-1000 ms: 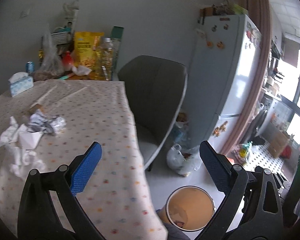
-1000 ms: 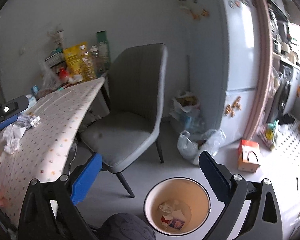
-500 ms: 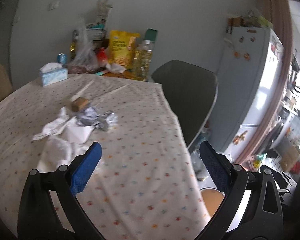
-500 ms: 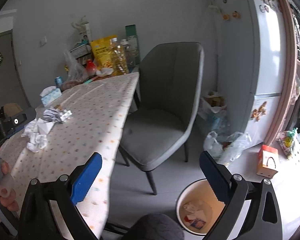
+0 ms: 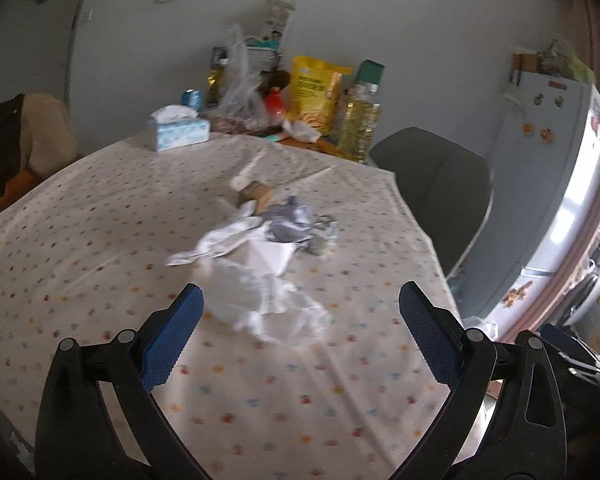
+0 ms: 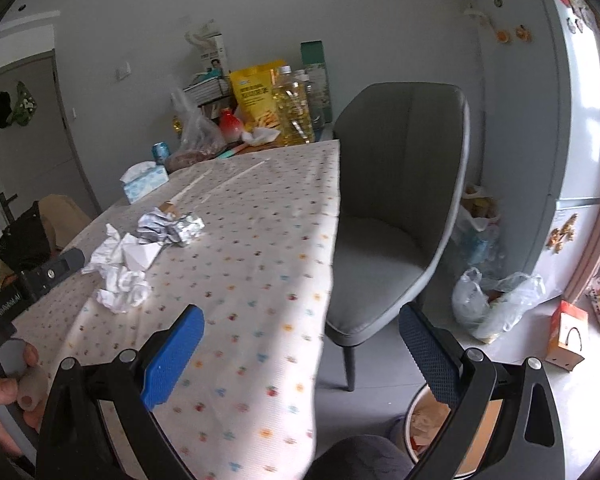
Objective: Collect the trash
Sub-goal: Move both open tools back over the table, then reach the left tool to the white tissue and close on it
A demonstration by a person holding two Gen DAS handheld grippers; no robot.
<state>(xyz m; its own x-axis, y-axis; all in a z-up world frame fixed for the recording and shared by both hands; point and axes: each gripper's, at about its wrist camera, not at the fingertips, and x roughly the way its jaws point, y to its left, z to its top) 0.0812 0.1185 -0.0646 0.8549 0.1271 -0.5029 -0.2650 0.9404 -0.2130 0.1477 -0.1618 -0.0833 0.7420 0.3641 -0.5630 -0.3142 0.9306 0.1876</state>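
Note:
A heap of trash lies on the dotted tablecloth [image 5: 100,248]: crumpled white tissue [image 5: 260,300], a white paper scrap [image 5: 268,256], crushed foil [image 5: 292,220] and a small brown piece [image 5: 256,194]. My left gripper [image 5: 300,328] is open and empty, just in front of the tissue. In the right wrist view the tissue [image 6: 120,280] and foil [image 6: 168,226] lie left of centre. My right gripper [image 6: 300,348] is open and empty over the table's edge. The trash bin [image 6: 432,428] shows low at the right, with scraps inside.
A grey chair [image 6: 392,216] stands beside the table. A tissue box [image 5: 178,132], bags, bottles and a can crowd the far end. A fridge [image 6: 540,120], plastic bags [image 6: 492,300] and an orange carton [image 6: 566,336] stand on the floor to the right.
Both grippers have swung left and up from the bin toward the table. The left one now faces the trash heap closely. Both stayed open.

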